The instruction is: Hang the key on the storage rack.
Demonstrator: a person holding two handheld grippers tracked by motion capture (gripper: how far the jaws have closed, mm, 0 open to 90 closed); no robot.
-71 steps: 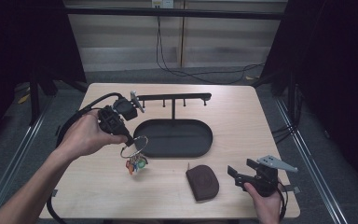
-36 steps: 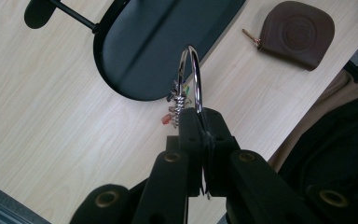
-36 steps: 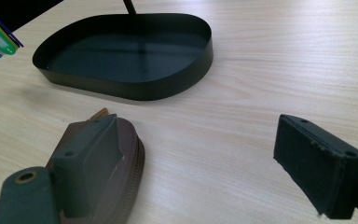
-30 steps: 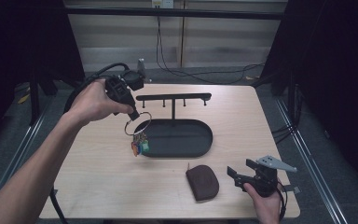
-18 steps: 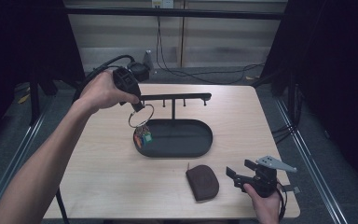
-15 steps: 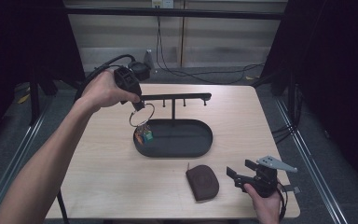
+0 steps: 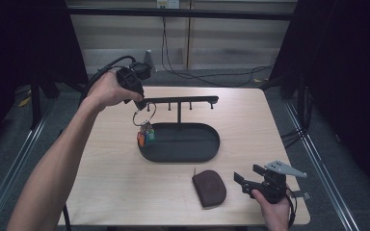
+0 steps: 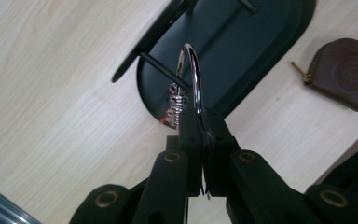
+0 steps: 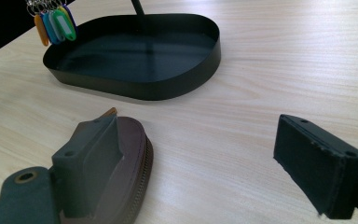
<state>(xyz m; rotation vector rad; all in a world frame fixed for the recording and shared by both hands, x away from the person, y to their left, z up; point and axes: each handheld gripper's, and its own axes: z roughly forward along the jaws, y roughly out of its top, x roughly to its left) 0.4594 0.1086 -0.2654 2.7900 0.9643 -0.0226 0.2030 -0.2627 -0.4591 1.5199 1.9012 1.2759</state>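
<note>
The left hand-held gripper [image 7: 138, 102] is clenched on a large metal key ring [image 8: 191, 79], pinching the wire at its lowest part between the black jaws. It holds the ring up at the left end of the black hanger bar [image 7: 178, 100], which stands on a post rising from the oval black tray [image 7: 207, 147]. In the left gripper view one of the bar's pegs [image 8: 163, 70] appears to pass through the loop, though the angle is steep and I cannot be sure the ring is seated on it. A cluster of coloured key tags [image 7: 145, 137] dangles below the ring, just over the tray's left rim.

The ring is stiff, thin and smooth, so it is likely to pivot or slip in a flat pinch; the present hold across the wire, opposite the open part of the loop, looks the sensible one, leaving the loop free for a peg. The whole bunch seems light, but the hanging tags will swing and shift its balance.

The right hand-held gripper [image 7: 253, 179] rests on the worktop [image 7: 279, 125] with its jaws wide apart and nothing between them, just beside a brown zip pouch [image 7: 209, 186].
</note>
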